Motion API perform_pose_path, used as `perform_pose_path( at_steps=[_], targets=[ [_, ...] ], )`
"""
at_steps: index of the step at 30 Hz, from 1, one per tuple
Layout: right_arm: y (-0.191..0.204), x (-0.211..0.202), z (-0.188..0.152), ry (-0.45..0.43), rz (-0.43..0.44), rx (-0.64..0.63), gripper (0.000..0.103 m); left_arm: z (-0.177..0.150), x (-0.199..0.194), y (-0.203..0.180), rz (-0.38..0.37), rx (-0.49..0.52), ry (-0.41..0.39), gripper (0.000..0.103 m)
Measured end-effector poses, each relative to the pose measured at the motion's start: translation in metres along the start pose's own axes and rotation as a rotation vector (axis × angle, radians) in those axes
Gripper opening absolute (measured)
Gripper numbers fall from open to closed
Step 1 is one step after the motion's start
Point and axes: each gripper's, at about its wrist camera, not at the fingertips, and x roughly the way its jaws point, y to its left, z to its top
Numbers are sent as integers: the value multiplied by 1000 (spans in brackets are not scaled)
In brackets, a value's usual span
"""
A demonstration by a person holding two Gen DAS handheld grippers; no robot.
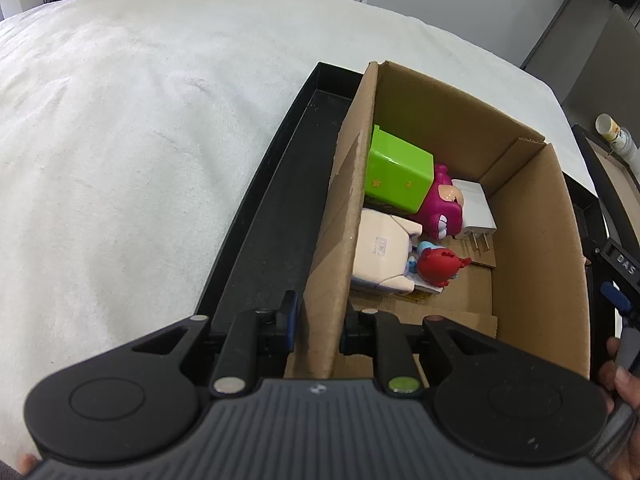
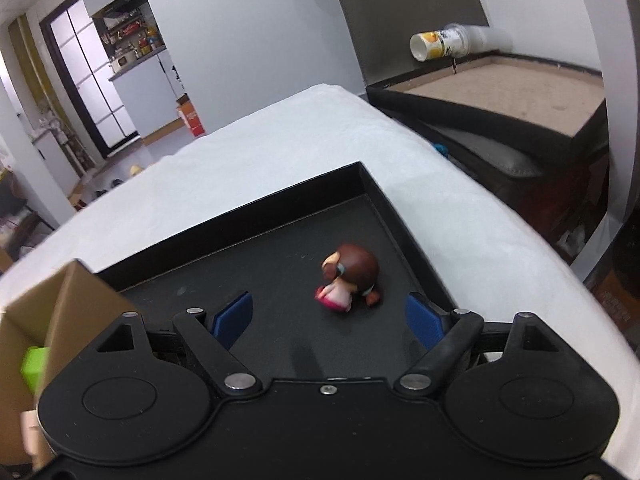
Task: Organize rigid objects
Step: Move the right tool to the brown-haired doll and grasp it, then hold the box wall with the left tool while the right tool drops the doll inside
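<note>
My left gripper [image 1: 320, 328] is shut on the near left wall of an open cardboard box [image 1: 536, 240], one finger outside it and one inside. The box stands in a black tray [image 1: 280, 220]. It holds a green cube [image 1: 400, 176], a magenta toy [image 1: 444, 208], a white plug adapter [image 1: 476, 208], a cream block [image 1: 384, 260] and a red figure [image 1: 438, 266]. My right gripper [image 2: 328, 320] is open, low over the tray floor [image 2: 280, 260]. A small brown-haired doll [image 2: 352, 276] lies on its side just ahead, between the blue pads, which do not touch it.
The tray rests on a white fluffy cover [image 1: 140, 140]. The box corner [image 2: 80, 300] and green cube [image 2: 34, 364] lie left of my right gripper. Beyond the bed's right edge stands a dark stand with a brown top [image 2: 500, 96] and a tipped paper cup [image 2: 440, 44].
</note>
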Motion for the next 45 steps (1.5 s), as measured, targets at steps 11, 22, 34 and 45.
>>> perform_pose_path(
  at_steps=[11, 22, 34, 45],
  targets=[
    [11, 26, 3, 6, -31, -83, 82, 1, 5, -1, 6, 3, 12, 18],
    [7, 10, 5, 43, 34, -118, 35, 1, 7, 1, 7, -11, 25, 18],
    [7, -29, 5, 43, 75, -127, 35, 0, 3, 1, -4, -19, 6, 17],
    [19, -74, 14, 20, 133, -117, 35, 1, 1, 5, -25, -30, 17, 18]
  ],
)
